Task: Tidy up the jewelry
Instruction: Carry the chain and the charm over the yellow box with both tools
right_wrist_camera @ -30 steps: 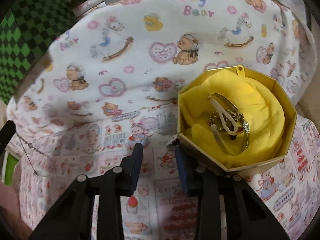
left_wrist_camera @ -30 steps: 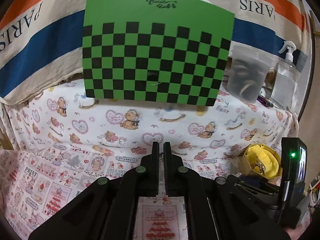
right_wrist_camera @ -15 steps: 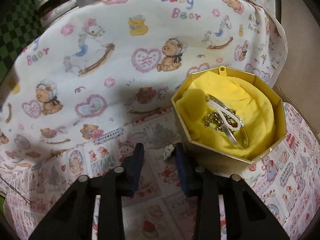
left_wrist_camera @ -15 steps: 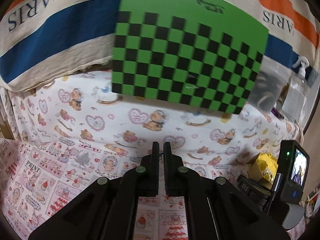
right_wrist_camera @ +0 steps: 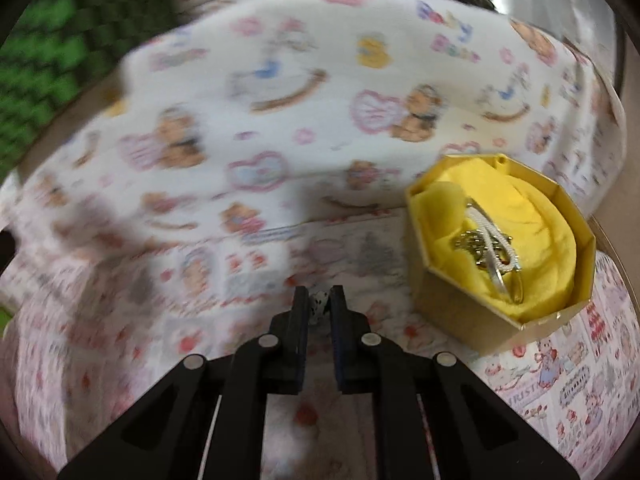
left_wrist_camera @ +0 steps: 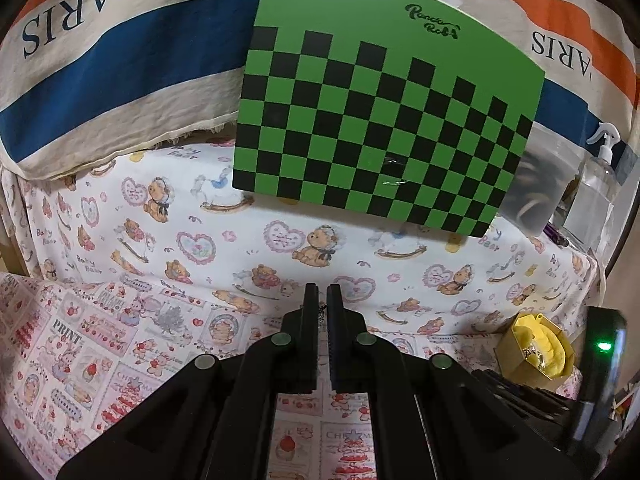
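Left gripper (left_wrist_camera: 322, 294): jaws narrow, pinching a thin silver chain (left_wrist_camera: 321, 314) that barely shows in the gap. Right gripper (right_wrist_camera: 319, 298): jaws narrow on a small sparkly pendant piece (right_wrist_camera: 319, 305); whether it joins the chain, cannot tell. Open octagonal gold box with yellow lining (right_wrist_camera: 472, 320) sits just right of the right gripper on the printed cartoon tablecloth (right_wrist_camera: 248, 152), bracelets (right_wrist_camera: 494, 248) already inside. Risks, my guess: chain slips from so slight a pinch, or snags and tangles on the bracelets on entry; a nudge could shift the light box. Right view shows box contents closely, though blurred; left view shows the green-and-black checkerboard panel (left_wrist_camera: 384, 120) and a clear spray bottle (left_wrist_camera: 596, 192), with the box small at far right.
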Demonstrator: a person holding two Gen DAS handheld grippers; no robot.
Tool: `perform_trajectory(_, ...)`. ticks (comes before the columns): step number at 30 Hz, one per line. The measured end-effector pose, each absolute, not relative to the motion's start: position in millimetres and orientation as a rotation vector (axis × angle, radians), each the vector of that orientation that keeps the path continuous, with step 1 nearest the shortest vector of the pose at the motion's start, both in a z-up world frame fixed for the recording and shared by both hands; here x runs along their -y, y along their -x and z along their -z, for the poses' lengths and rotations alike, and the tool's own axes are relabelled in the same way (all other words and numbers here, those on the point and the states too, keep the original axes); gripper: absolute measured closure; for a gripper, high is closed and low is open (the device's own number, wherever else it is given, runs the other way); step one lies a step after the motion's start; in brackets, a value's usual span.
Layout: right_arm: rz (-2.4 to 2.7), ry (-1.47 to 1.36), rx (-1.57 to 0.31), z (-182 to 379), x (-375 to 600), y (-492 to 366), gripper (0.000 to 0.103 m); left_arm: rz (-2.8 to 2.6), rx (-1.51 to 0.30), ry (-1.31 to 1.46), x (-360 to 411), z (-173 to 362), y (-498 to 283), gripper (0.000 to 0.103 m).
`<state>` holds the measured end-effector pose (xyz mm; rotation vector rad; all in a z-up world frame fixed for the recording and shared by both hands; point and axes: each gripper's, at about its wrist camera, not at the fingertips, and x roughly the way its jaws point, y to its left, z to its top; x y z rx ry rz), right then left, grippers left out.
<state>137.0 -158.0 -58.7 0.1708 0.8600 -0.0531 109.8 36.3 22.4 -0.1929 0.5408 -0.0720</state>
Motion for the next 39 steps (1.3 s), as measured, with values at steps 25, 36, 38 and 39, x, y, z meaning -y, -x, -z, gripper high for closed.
perform_trajectory(25, -0.429, -0.328, -0.539, -18, 242, -51, 0.093, 0.088, -0.413, 0.082, -22, -46, -85, 0.1)
perform_trajectory(36, -0.49, -0.419, -0.531, -28, 269, -43, 0.093, 0.16, -0.374, 0.091, -23, -60, -74, 0.1)
perform_trajectory(38, -0.482, -0.425, -0.531, -28, 271, -41, 0.093, 0.154, -0.389, 0.118, -27, -60, -76, 0.1)
perform_trajectory(39, -0.473, -0.414, -0.53, -28, 270, -41, 0.093, 0.156, -0.393, 0.125, -27, -60, -76, 0.1)
